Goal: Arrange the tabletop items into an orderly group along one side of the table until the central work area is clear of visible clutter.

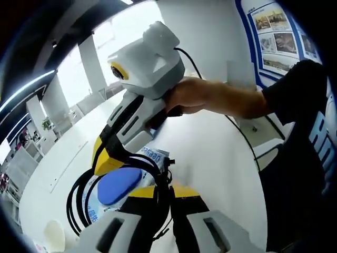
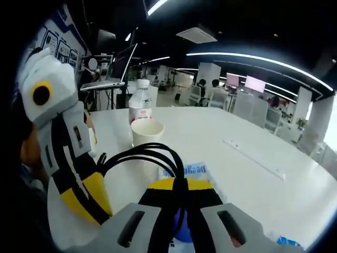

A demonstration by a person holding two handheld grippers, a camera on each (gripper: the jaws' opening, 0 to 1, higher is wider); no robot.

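Gripped between the closed yellow-and-black jaws of the left gripper (image 1: pixel 164 192): strands of a coiled black cable (image 1: pixel 79 203), looping out over the white table (image 1: pixel 221 153) in the left gripper view. Just under the coil, a wipes packet (image 1: pixel 118 187) with a blue oval lid and blue lettering. Coming in from above, the right gripper (image 1: pixel 105 161), held by a hand (image 1: pixel 197 95), with its yellow tip down at the coil's edge. Near the bottom left edge, a pale paper cup (image 1: pixel 52 234), apart from the coil. In the right gripper view, the same: right gripper (image 2: pixel 179 187) pinched shut on the cable (image 2: pixel 142 154), loops arching up just ahead of the jaws, with the packet (image 2: pixel 197 169) lying beneath them. At the left, the left gripper (image 2: pixel 92 203), tip lowered beside the loops. Farther along the table (image 2: pixel 253 158), a paper cup (image 2: pixel 147 132) standing upright, with a capped water bottle (image 2: pixel 140 105) just behind it. Beyond, on a stand, an open laptop (image 2: pixel 102 83).
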